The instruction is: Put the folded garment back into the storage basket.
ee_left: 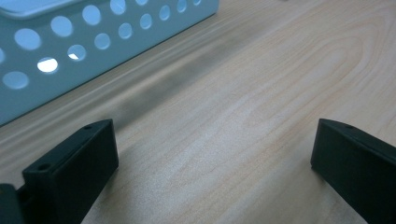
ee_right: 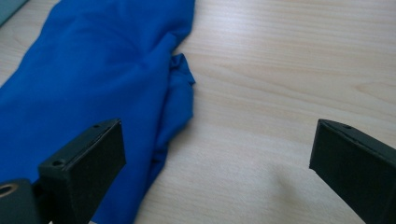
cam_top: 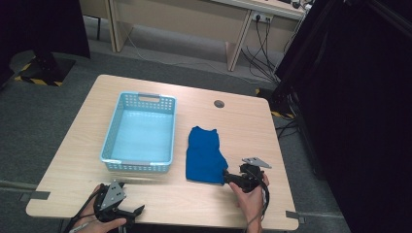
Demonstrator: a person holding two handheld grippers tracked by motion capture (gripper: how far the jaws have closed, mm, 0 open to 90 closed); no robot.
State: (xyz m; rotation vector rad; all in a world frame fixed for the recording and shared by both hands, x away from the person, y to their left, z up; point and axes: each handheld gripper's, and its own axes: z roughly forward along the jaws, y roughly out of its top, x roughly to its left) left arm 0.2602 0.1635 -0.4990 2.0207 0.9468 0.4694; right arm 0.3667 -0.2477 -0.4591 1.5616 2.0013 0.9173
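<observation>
On the table [cam_top: 233, 121], the basket [cam_top: 139, 133] lies at nine o'clock of the cloth [cam_top: 204, 155], with the right gripper [cam_top: 227, 175] at the cloth's five o'clock.

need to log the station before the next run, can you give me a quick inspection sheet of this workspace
surface: light wood table, bare apart from the items below; a round grommet hole near the far edge
job's things: blue cloth lying folded flat on the table, right of the basket and apart from it
clutter: light blue perforated basket, empty
grippers: left tool open over bare wood beside the basket; right tool open at the cloth's near right edge, one jaw over the cloth, nothing held
cables: a black cable trails from the right tool; more cables on the floor behind
surroundings: grey carpet, wooden desk legs, black curtain at right
</observation>
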